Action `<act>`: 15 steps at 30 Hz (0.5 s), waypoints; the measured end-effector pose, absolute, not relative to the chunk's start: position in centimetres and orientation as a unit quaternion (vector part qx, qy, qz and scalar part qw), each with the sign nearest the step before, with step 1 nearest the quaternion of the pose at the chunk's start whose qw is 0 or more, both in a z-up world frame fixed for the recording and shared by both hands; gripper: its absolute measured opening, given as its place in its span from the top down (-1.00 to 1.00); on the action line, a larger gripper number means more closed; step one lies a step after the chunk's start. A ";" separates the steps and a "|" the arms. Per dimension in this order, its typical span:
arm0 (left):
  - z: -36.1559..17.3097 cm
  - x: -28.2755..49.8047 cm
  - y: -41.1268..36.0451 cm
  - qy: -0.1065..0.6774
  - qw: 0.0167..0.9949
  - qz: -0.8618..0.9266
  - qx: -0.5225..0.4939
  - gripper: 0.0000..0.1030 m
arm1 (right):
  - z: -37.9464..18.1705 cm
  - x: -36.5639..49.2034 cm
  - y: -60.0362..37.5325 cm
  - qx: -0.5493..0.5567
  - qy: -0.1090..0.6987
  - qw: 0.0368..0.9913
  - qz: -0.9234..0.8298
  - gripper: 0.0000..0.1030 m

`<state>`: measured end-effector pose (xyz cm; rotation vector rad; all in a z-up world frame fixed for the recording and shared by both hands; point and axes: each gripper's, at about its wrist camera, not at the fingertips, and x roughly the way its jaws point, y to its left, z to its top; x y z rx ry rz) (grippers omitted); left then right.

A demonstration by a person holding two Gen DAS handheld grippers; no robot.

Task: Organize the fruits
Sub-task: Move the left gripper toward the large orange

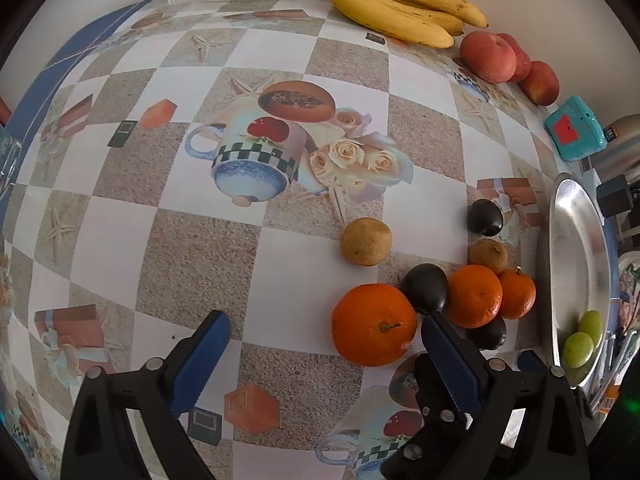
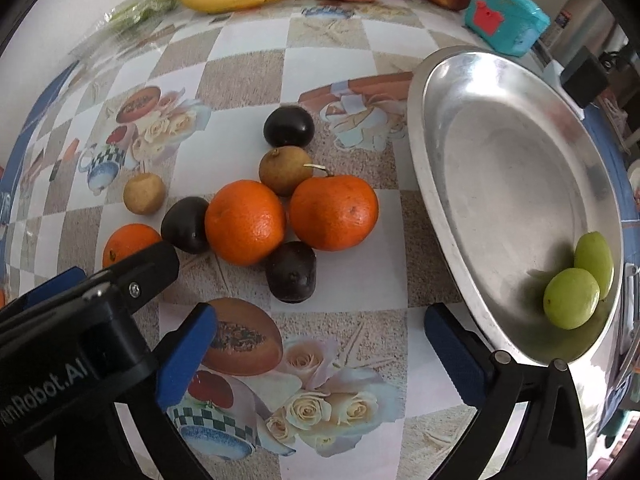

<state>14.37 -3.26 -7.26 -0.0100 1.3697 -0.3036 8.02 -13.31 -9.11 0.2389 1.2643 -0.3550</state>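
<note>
1. Fruit pile sits mid-frame in the right wrist view, on the table, left of the steel tray: two oranges touching, dark plums tucked beside and below them, brown fruits behind. A third orange is lower centre in the left wrist view.
2. Two green fruits already lie in the tray, lower right corner.
3. Your right hand-held gripper is spread wide, nothing between the pads, hovering over bare table just below the pile.
4. Your left hand-held gripper is open too, empty; its right finger sits just beside the third orange and a plum.
5. Risks, as I judge them: round fruit packed tight, so nudging one prob. rolls the others; a plum is small and smooth and may squirt out of a wide grip; the two grippers are close and could clash.
</note>
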 end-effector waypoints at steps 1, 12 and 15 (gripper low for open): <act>-7.2 14.3 -3.4 0.630 0.764 -0.140 -0.005 -0.90 | -9.2 7.8 -13.1 0.113 0.577 0.791 -0.170 -1.00; -7.1 14.5 -3.3 0.634 0.759 -0.148 -0.026 -0.90 | -9.2 8.1 -12.7 0.107 0.590 0.784 -0.160 -0.99; -6.7 14.6 -3.3 0.632 0.759 -0.154 -0.031 -0.84 | -8.4 8.0 -12.8 0.109 0.583 0.789 -0.158 -0.98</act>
